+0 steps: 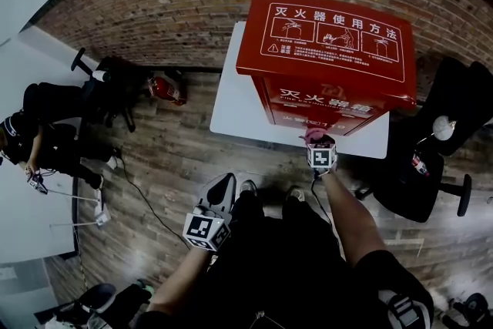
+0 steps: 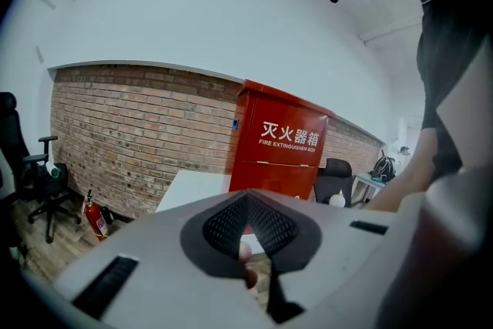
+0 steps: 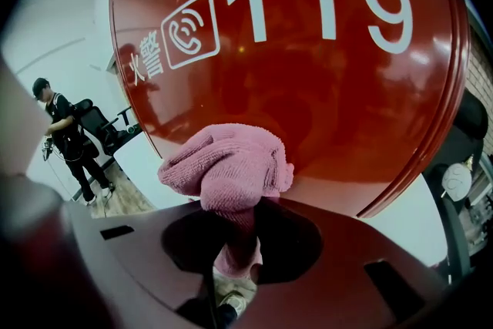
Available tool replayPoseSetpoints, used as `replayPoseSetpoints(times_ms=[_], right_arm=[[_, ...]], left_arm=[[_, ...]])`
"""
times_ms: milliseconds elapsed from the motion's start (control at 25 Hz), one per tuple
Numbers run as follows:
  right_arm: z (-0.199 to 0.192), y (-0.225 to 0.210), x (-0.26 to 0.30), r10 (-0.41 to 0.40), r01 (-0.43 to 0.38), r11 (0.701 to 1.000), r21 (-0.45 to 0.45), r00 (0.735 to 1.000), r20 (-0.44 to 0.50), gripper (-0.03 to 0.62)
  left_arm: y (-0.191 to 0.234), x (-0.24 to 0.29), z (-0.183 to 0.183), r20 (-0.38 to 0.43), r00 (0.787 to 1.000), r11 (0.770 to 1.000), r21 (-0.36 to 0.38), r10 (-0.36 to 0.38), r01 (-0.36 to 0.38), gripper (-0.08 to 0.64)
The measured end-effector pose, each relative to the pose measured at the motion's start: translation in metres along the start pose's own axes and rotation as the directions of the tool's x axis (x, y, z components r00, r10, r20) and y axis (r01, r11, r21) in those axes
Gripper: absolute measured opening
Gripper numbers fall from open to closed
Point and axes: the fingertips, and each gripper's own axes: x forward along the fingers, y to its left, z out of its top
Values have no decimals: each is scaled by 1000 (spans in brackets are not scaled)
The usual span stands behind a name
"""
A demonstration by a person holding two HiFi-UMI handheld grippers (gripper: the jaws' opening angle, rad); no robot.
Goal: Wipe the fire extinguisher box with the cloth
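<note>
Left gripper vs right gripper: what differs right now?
Load: the right gripper is shut on the pink cloth; the left gripper is shut with nothing between its jaws.
Position: the right gripper holds the cloth against the lower front of the red fire extinguisher box; the left gripper hangs apart from the box, low by the person's legs.
Shared: same build, each with a marker cube.

Right gripper [image 1: 316,139] clamped, arm outstretched — left gripper [image 1: 222,189] low, jaws together
</note>
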Motion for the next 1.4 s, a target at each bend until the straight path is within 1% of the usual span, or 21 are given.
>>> replayPoseSetpoints(times_ms=[120,280,400,640,920,1040,1400], right_arm=[[2,3,6,16,-16,1000,-5,1000,20,86],[-3,2,10,35,-35,999,13,999,-4,86],[-4,1,12,40,-40,999,10,999,-4,86],[-5,-1,9,54,-54,999,6,999,-8,86],[-6,-16,5,51,-51,999,3,999,-8,87],[-13,-23,7,51,-51,999,12,999,-14,89],[-19,-49,-5,20,-19,999,34,1000,-24,91]], left_arm=[[0,-1,-1,-1,1000,1000,0,9,-9,22],[0,-2,-1,-2,1000,1000,-3,23,-23,22],[-2,-2,-1,-5,1000,1000,-6,30,-30,23],[-11,3,-2,-5,1000,1000,7,16,-16,23],[-23,14,-3,-10,1000,1000,11,-7,7,23],[-29,18,-2,-11,1000,1000,7,-16,16,23],[-41,27,-2,-15,999,999,13,-41,41,23]])
